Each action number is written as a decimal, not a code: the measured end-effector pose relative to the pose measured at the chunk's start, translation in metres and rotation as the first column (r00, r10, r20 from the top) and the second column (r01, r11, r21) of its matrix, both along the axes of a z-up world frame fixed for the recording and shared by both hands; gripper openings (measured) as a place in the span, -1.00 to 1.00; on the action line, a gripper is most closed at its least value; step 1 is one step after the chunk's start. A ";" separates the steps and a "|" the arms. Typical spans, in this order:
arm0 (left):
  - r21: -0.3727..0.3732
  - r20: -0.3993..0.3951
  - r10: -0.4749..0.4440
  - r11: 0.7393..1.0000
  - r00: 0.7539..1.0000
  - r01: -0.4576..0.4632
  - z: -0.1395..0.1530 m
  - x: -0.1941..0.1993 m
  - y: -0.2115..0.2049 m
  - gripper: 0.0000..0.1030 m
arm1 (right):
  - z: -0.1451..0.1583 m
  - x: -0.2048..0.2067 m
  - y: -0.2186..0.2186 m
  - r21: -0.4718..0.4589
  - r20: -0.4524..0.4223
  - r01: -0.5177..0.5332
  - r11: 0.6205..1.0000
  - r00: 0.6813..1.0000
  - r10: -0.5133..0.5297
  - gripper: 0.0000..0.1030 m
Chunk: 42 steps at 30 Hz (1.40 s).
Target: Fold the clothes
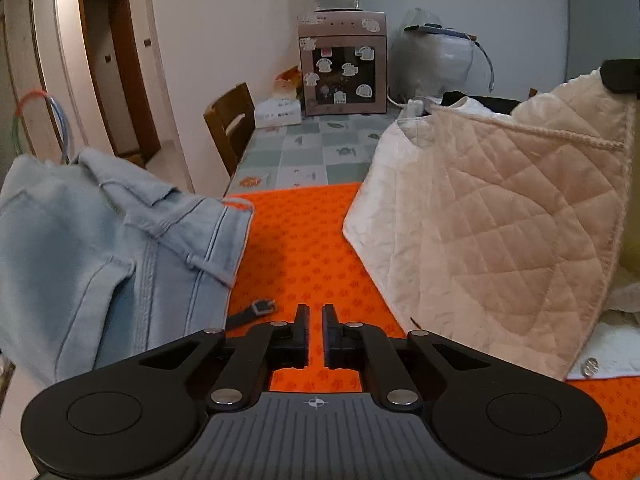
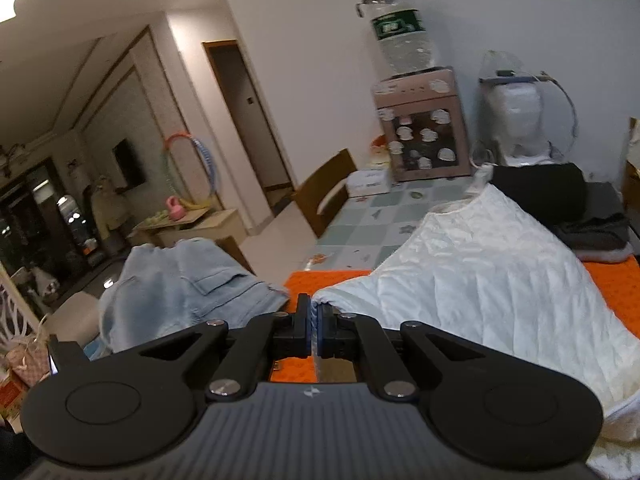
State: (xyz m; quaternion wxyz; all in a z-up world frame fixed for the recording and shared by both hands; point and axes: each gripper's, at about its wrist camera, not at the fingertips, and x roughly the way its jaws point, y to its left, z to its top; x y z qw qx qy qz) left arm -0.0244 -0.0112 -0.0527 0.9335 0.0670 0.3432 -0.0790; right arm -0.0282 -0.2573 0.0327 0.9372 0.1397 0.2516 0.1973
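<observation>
Both claws sit low over the table: the left gripper (image 1: 316, 312) has its black jaws drawn nearly together with a narrow slit between them and nothing in that slit, only the bright orange patterned mat (image 1: 296, 240) showing below. Its jaws were closing a moment ago, with no cloth caught. In the right wrist view, the right gripper (image 2: 313, 308) is clamped tight on the near edge of the cream-white quilted padded garment (image 2: 472, 264), which is lifted at that edge and slopes away toward the far right side of the mat. From the left wrist view the same garment (image 1: 492, 216) stands up like a tent along the mat's right edge, its diamond stitching facing the camera. A pale blue denim garment (image 1: 100, 248) lies bunched at the mat's left edge, partly overhanging it. A small dark strap with a buckle (image 1: 256, 310) lies on the mat just beside the denim's near corner.
</observation>
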 end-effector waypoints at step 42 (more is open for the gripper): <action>0.142 0.187 -0.103 0.987 0.977 0.077 -0.004 0.002 -0.011 -0.88 | 0.002 0.007 -0.009 0.002 -0.083 0.013 1.000 0.996 -0.013 -0.92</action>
